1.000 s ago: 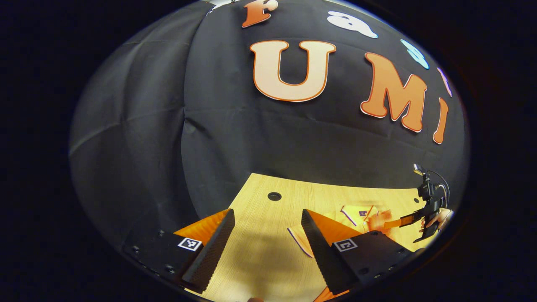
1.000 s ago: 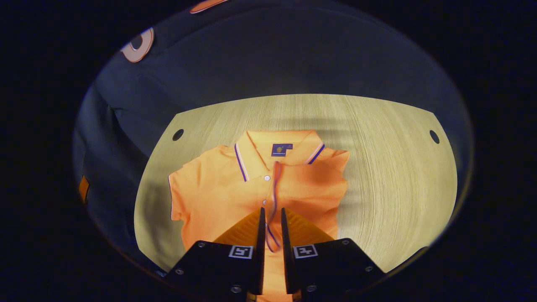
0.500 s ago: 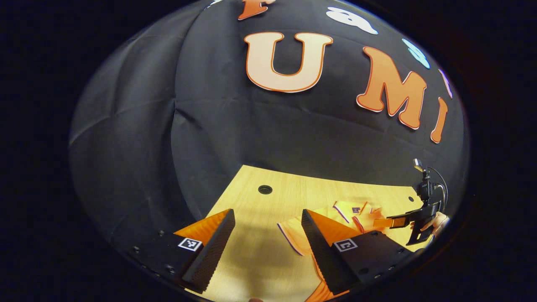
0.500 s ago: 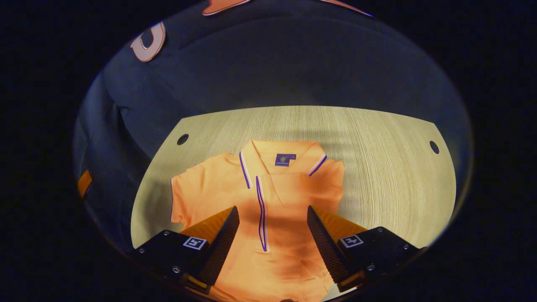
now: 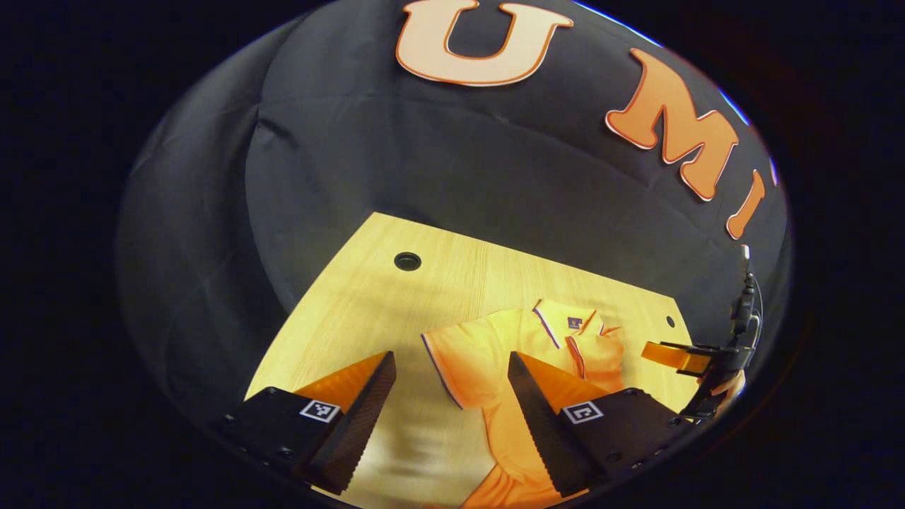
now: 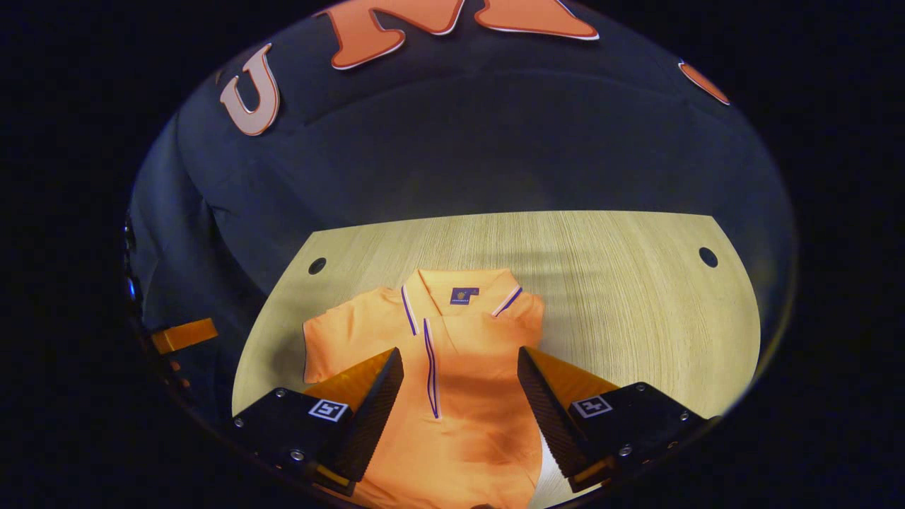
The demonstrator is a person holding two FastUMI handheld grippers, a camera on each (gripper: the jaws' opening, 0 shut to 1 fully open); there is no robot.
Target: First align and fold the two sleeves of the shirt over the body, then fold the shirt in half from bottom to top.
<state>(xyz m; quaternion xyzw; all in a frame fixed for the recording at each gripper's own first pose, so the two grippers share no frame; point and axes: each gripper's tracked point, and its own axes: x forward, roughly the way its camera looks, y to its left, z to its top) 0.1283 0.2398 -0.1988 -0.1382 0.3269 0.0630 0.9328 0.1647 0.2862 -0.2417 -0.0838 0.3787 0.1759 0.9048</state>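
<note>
- Left gripper view: your left gripper (image 5: 450, 410) is hanging wide open above the table (image 5: 368, 297), holding nothing. The shirt (image 5: 495, 360) is lying flat at the lower right of the frame, collar (image 5: 565, 324) pointing up-right. One sleeve (image 5: 445, 353) is spreading toward the frame's centre, its edge showing between your fingers. Your right gripper (image 5: 672, 355) is showing at the far right edge; from here I cannot tell how its fingers stand.
- Right gripper view: your right gripper (image 6: 459, 396) is hovering over the shirt's (image 6: 452, 396) body in the lower middle, fingers spread apart and empty. The sleeve (image 6: 329, 346) at left is still sticking out unfolded.
- Handling: the fabric is looking light, soft and limp, so it is likely going to sag and drag. Pinch that sleeve at its trimmed hem, catching both layers.
</note>
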